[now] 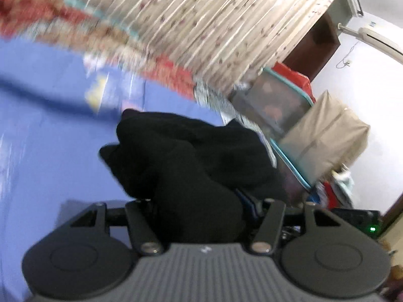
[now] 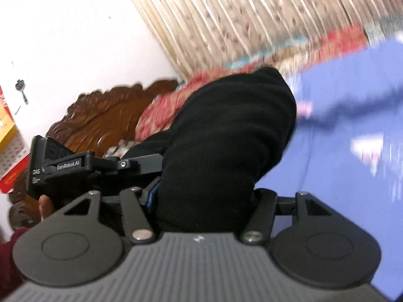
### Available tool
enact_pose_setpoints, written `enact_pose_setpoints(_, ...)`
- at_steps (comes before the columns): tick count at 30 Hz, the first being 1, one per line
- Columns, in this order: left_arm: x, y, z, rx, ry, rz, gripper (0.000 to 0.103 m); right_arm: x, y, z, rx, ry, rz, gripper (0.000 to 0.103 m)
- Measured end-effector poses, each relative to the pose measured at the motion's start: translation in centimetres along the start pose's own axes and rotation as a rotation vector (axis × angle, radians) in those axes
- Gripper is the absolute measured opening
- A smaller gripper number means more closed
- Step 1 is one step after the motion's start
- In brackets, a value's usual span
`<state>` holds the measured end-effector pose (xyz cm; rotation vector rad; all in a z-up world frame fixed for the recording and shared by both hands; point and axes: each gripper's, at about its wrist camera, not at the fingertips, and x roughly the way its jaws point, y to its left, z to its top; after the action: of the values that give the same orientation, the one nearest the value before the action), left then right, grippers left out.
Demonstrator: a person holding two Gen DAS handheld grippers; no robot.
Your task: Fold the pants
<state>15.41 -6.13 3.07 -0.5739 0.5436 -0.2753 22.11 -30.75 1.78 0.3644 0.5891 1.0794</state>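
A lived-in bedroom in a home.

A bed spread with a plain blue sheet [image 1: 37, 130] fills much of both views, with a red and cream floral patterned blanket [image 2: 161, 105] bunched along its far side and a carved dark brown wooden headboard [image 2: 100, 118] at one end. Behind the bed hangs a long pleated cream curtain with small red flowers [image 1: 214, 25]. Household storage is stacked in the corner against a white painted wall [image 1: 365, 88]: a clear plastic box with a teal rim [image 1: 279, 105], a tan cardboard carton [image 1: 327, 136] and a dark brown wooden cabinet [image 1: 320, 40].
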Motion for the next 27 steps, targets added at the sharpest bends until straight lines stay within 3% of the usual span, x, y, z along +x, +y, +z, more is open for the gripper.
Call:
enact_pose_setpoints(3, 5.4, 2.0, 2.8, 0.034, -0.015, 0.077, 0.057, 3.3, -2.9, 2.5, -0.021, -0.023, -0.056, 0.062)
enact_pose_setpoints(6, 11.0, 5.0, 3.3, 0.033, 0.022, 0.176, 0.056, 7.3, -6.4, 2.9, -0.025, 0.007, -0.136, 0.062)
enact_pose_setpoints(11, 19.0, 10.1, 0.4, -0.037, 0.138, 0.318, 0.055, 12.5, -13.9, 0.1, 0.118, 0.119, -0.251, 0.062)
enact_pose_setpoints(13, 20.2, 11.2, -0.8, -0.028, 0.132, 0.362, 0.066, 13.4, -15.4, -1.2, 0.171, 0.147, -0.288, 0.068)
enact_pose_setpoints(15, 19.9, 11.2, -1.4, -0.047, 0.109, 0.376, 0.072, 12.6, -15.8, -1.9, 0.267, 0.139, -0.267, 0.070)
enact_pose_setpoints(20, 16.9, 8.4, -0.5, -0.060, 0.106, 0.468, 0.068, 10.6, -13.0, -0.8, 0.245, 0.150, -0.353, 0.079)
enact_pose_setpoints(23, 12.7, 5.4, -0.1, -0.032, 0.082, 0.535, 0.073, 6.4, -11.4, -1.9, 0.273, 0.090, -0.422, 0.089)
enact_pose_setpoints(27, 6.6, 0.6, -2.3, 0.014, 0.089, 0.605, 0.080, 0.0, -6.5, -5.2, 0.239, 0.067, -0.433, 0.095)
